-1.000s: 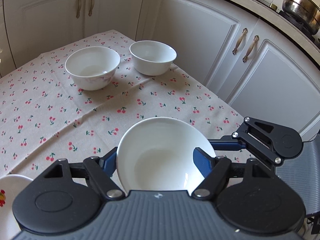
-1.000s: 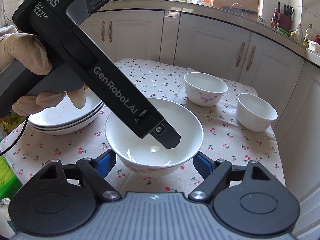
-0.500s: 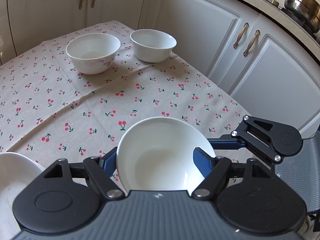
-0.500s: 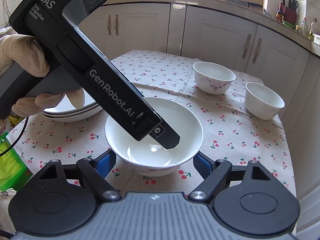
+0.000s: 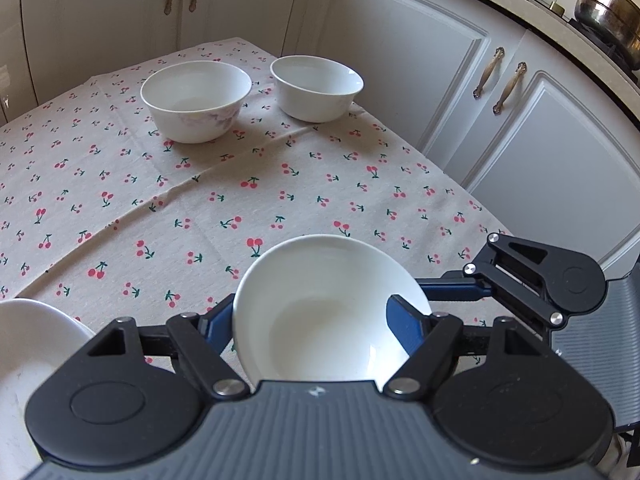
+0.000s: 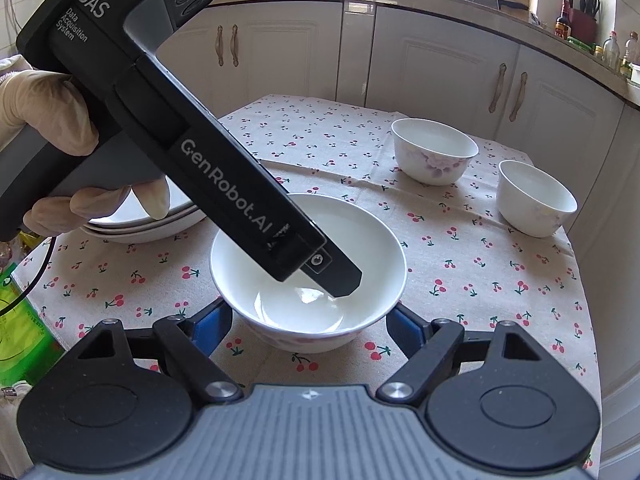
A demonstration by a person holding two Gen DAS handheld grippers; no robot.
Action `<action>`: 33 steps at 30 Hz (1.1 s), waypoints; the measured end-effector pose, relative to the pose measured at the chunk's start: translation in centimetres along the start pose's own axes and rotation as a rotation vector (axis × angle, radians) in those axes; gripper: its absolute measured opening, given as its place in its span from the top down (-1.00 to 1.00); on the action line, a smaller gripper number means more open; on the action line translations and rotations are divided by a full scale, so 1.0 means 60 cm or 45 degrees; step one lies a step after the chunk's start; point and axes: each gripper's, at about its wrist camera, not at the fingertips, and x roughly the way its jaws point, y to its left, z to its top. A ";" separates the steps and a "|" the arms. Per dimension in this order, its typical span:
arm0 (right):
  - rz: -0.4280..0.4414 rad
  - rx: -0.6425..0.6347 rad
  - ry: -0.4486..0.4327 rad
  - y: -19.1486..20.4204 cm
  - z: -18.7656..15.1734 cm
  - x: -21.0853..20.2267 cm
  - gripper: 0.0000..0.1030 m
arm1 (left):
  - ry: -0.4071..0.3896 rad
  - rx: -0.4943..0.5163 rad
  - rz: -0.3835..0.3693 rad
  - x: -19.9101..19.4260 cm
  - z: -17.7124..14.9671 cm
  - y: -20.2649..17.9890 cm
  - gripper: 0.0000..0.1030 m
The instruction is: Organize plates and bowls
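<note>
A white bowl (image 5: 320, 312) is held just above the cherry-print tablecloth (image 5: 240, 184). My left gripper (image 5: 310, 320) is shut on it, one blue pad outside the rim and the other inside. In the right wrist view the left gripper (image 6: 340, 284) slants down into the bowl (image 6: 360, 236) from the upper left, held by a gloved hand (image 6: 44, 120). My right gripper (image 6: 308, 320) flanks the same bowl, its blue pads against both sides of the wall. Two small white bowls (image 5: 196, 100) (image 5: 316, 88) stand at the table's far end.
A stack of white plates (image 6: 140, 224) lies left of the held bowl, partly hidden by the left gripper; its edge (image 5: 32, 340) shows in the left wrist view. White cabinets (image 5: 420, 80) ring the table. A steel pot (image 5: 608, 8) sits on the counter. A green packet (image 6: 20, 328) lies beyond the table's left edge.
The bowl stays fixed between both grippers. Both views have shifted a little over the table, and more of the plate stack's edge shows at the lower left of the left wrist view.
</note>
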 end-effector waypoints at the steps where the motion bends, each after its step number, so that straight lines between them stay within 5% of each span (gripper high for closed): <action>1: -0.002 -0.003 -0.001 0.001 0.001 0.000 -0.70 | -0.001 -0.002 0.001 0.000 0.000 0.001 -0.50; 12: 0.014 0.010 -0.007 0.001 0.003 -0.001 -0.72 | -0.014 -0.024 -0.023 0.001 -0.004 0.009 -0.63; 15: -0.002 0.002 -0.041 0.002 0.002 -0.008 -1.00 | -0.029 -0.019 0.002 -0.004 -0.004 0.008 -0.70; 19: 0.009 0.018 -0.058 -0.009 0.004 -0.017 -1.00 | -0.078 -0.004 0.041 -0.019 -0.001 0.007 -0.84; 33: -0.096 0.051 -0.164 -0.052 0.011 -0.071 -1.00 | -0.178 0.104 0.075 -0.066 0.036 -0.022 -0.85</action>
